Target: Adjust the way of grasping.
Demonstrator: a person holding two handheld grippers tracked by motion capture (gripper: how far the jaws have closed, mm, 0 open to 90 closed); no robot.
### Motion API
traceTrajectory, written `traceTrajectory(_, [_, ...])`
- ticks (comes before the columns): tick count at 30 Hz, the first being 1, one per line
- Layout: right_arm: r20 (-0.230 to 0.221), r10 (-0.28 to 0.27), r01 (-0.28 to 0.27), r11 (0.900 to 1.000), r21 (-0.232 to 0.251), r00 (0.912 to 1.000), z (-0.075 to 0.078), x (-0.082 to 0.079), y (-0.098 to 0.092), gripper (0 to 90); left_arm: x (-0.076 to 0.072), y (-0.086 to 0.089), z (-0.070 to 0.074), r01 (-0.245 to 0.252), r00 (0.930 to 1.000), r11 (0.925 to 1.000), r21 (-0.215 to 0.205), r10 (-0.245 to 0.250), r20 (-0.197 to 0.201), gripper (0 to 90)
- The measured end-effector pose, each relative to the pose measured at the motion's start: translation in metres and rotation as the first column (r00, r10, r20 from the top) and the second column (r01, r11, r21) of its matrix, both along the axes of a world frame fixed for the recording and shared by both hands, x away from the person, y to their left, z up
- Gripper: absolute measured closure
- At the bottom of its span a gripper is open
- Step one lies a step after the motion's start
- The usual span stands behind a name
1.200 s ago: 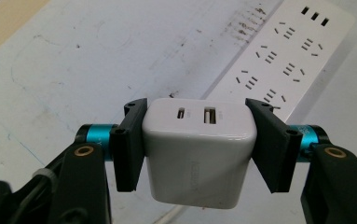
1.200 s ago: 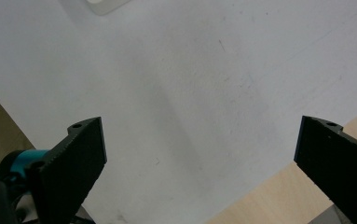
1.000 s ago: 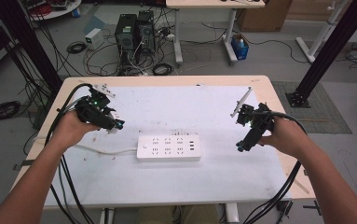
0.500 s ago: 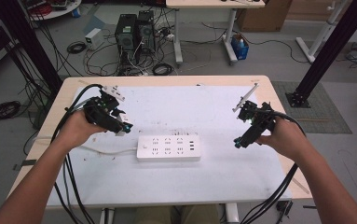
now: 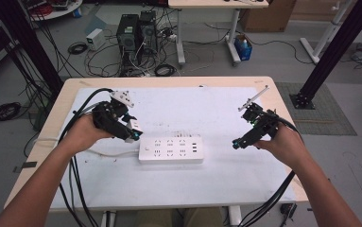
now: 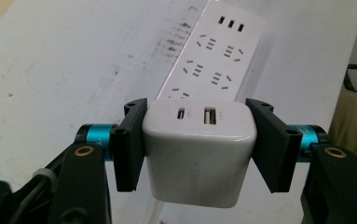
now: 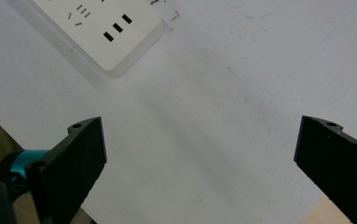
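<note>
Charger (image 6: 198, 154) sits pinched in the left gripper (image 6: 199, 144) just above the strip's (image 5: 170, 150) left end, while the right gripper (image 7: 199, 154) hovers spread wide over the mat (image 5: 216, 113).

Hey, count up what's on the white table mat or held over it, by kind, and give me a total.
White rectangular plastic power strip: 1
White rounded-cube USB charger, held in the left gripper: 1
Handheld grippers, counting the open right gripper too: 2
Total: 4
</note>
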State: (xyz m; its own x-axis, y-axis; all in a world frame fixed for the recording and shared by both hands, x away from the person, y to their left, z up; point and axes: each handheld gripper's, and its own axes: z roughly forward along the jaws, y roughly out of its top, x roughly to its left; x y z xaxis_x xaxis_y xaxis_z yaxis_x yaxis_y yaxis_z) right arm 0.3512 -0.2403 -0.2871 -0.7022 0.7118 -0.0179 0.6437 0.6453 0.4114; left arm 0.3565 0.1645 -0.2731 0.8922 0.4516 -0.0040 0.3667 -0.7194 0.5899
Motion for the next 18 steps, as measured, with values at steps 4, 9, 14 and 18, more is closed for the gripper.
traceTrajectory(4, [-0.013, -0.054, 0.055, 0.992, 0.117, 0.9985, -0.003, -0.001, -0.007, 1.6, -0.001, -0.012, -0.001, 0.039, 0.9992, 0.999, -0.023, -0.039, 0.003, 41.9])
traceTrajectory(9, [-0.049, -0.086, 0.095, 0.97, 0.222, 0.995, -0.007, -0.002, -0.01, 1.6, -0.001, -0.027, -0.003, 0.096, 0.9954, 0.9946, -0.039, -0.096, 0.009, 41.9])
traceTrajectory(14, [-0.089, -0.092, 0.115, 0.949, 0.294, 0.9917, -0.012, -0.002, -0.01, 1.6, -0.002, -0.041, -0.008, 0.143, 0.9896, 0.9885, -0.047, -0.143, 0.016, 41.9])
traceTrajectory(18, [-0.122, -0.094, 0.13, 0.932, 0.339, 0.9881, -0.013, -0.001, -0.007, 1.6, -0.003, -0.05, -0.011, 0.173, 0.9848, 0.9842, -0.037, -0.173, 0.019, 41.9])
